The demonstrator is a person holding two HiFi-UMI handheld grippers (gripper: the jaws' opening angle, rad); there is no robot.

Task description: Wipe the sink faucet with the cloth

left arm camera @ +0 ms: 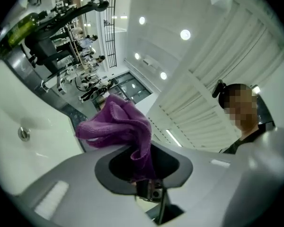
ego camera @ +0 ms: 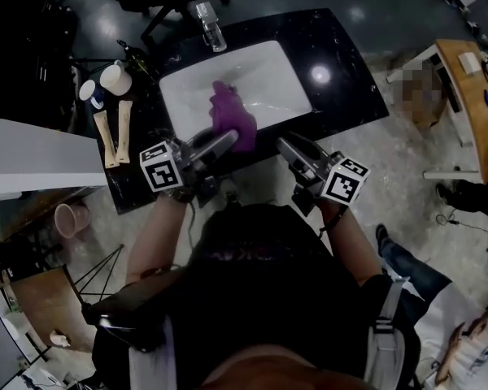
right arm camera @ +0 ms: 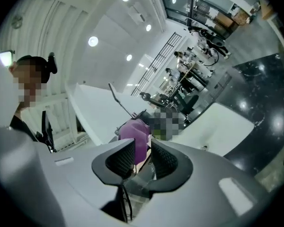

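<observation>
Step in hand, as judged: the cloth (ego camera: 232, 116) is taken up and is over the sink (ego camera: 268, 71), and no wiping has begun, since it is well apart from the faucet (ego camera: 211, 24) at the far rim. The left gripper (ego camera: 228, 140) is clamped on the cloth: in its own view the left gripper (left arm camera: 144, 167) has a narrow tail of the cloth (left arm camera: 116, 124) pinched between the pads, and the bunched bulk stands free beyond the jaws. The right gripper (ego camera: 283, 143) sits beside it at the near edge of the counter (ego camera: 342, 80). In the right gripper view its jaws stand apart with nothing between the pads, and the cloth (right arm camera: 135, 136) shows only in the distance through the gap. Orientation: in the head view the cloth's long axis runs from the left jaws away from the person, roughly on the line to the faucet, with the loose bulk leading. In the left gripper view that bulk flops to the left of the pinch. Next move, as judged: carry the cloth across the basin and lay the free bulk, not the jaws, on the faucet. Then rub along it, holding the pinch firm so that the tail does not slip out.
</observation>
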